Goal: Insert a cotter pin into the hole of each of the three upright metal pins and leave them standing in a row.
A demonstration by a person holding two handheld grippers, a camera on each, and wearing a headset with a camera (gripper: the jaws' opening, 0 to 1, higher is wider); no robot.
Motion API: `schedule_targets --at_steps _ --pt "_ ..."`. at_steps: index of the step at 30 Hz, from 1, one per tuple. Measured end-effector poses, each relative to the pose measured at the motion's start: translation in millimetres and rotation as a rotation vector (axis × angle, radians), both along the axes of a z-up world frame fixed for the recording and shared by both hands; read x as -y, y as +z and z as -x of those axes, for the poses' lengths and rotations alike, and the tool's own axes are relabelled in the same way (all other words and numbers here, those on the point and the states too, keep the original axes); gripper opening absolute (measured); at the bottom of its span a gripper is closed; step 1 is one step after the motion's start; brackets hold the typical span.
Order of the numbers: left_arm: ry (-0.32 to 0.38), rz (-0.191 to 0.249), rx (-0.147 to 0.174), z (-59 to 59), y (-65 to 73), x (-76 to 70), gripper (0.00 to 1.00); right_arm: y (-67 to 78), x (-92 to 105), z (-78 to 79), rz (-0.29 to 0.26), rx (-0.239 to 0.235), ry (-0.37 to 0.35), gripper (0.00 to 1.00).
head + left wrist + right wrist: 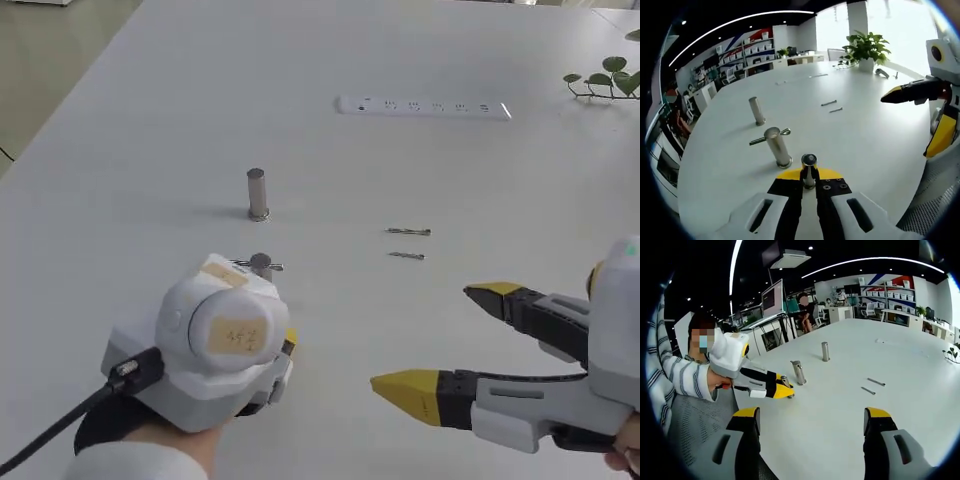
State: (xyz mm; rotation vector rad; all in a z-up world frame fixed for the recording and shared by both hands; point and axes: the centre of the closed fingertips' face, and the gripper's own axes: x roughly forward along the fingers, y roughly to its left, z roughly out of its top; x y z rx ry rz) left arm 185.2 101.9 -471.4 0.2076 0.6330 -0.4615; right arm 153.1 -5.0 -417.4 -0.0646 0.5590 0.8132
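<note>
Yellow-tipped L gripper (809, 176) clamps nearest upright metal pin (809, 162); R gripper (811, 415) has jaws spread wide apart.

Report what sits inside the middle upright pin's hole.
A cotter pin runs through the middle upright pin, sticking out on both sides. Its stretch inside the metal is hidden.
</note>
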Motion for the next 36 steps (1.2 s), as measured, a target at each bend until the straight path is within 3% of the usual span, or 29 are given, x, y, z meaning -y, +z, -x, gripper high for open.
schedule_targets --at_steps 8,10,16,17,20,21,22,23,25,26,32,34,36 --pt "0.009 0.015 0.002 -0.3 -1.2 -1.6 0.06 0.9 1.6 0.0 -0.001 0.001 -0.004 0.84" --pt "-0.009 -0.015 0.012 0.7 -3.1 -1.8 0.06 1.1 2.8 -0.8 -0.004 0.000 -0.007 0.83" --pt "-0.017 -0.027 -0.003 2.7 -7.0 -1.2 0.08 4.6 3.6 -4.0 -0.015 0.008 -0.019 0.83" --pt "-0.011 -0.028 -0.003 2.6 -7.1 -1.9 0.09 4.9 3.7 -4.1 -0.014 0.009 -0.018 0.83" --pt "0.020 -0.031 0.054 -3.7 2.3 -6.7 0.23 5.0 4.2 -3.9 -0.009 0.012 -0.017 0.83" --pt "0.016 -0.027 0.051 -2.4 3.4 -7.1 0.28 5.0 4.3 -3.8 -0.009 0.013 -0.018 0.83" --pt "0.015 -0.022 0.046 -1.7 3.7 -7.5 0.30 5.0 4.4 -3.8 -0.011 0.012 -0.019 0.83" --pt "0.028 0.001 0.014 3.4 2.9 -8.4 0.29 4.7 4.7 -3.5 -0.011 0.010 -0.020 0.83" --pt "0.028 0.045 -0.013 11.4 5.7 -7.0 0.30 5.2 4.8 -2.9 -0.006 0.012 -0.016 0.83" --pt "0.031 0.051 -0.014 13.4 8.2 -8.1 0.31 5.7 4.9 -2.9 -0.004 0.013 -0.015 0.83" --pt "0.009 0.143 0.079 15.8 48.2 -12.0 0.38 9.1 7.6 -5.6 0.005 0.023 -0.015 0.83" --pt "-0.007 0.158 0.075 19.2 53.9 -15.9 0.46 10.6 9.5 -7.6 0.003 0.025 -0.017 0.83" --pt "-0.010 0.178 0.092 20.5 60.3 -20.9 0.52 13.0 12.5 -10.7 0.001 0.031 -0.022 0.84"
